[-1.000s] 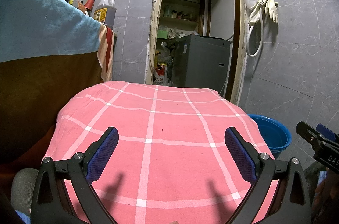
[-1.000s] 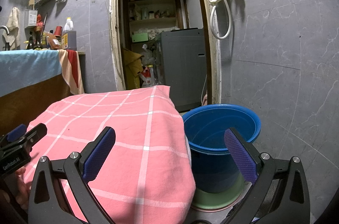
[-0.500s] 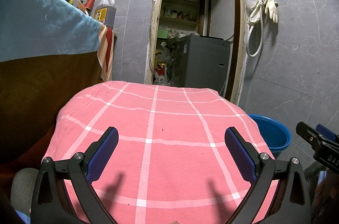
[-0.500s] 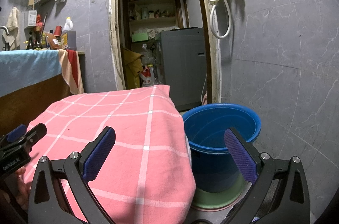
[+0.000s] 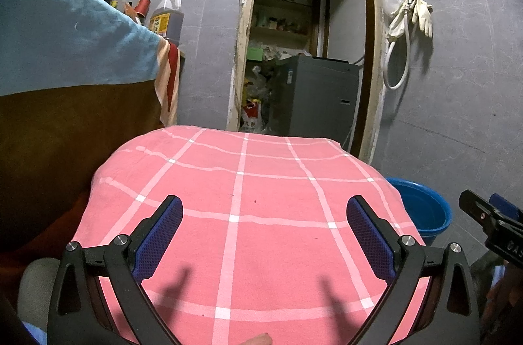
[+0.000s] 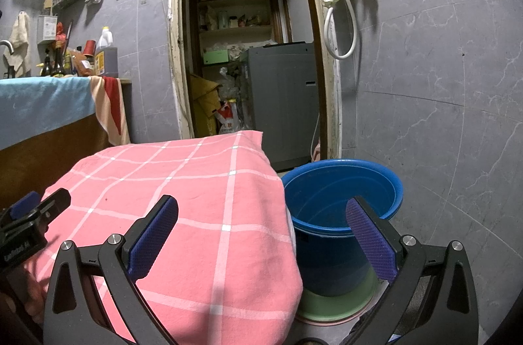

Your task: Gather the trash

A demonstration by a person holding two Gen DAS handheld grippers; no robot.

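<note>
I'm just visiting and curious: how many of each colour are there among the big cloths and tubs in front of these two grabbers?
Pink checked cloth: 1
Light blue cloth: 1
Blue bucket: 1
Green basin under the bucket: 1
Total: 4
The left gripper and right gripper are both open and hold nothing.

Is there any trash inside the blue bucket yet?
No, in the right wrist view the blue bucket shows only its bare blue inside.
</note>
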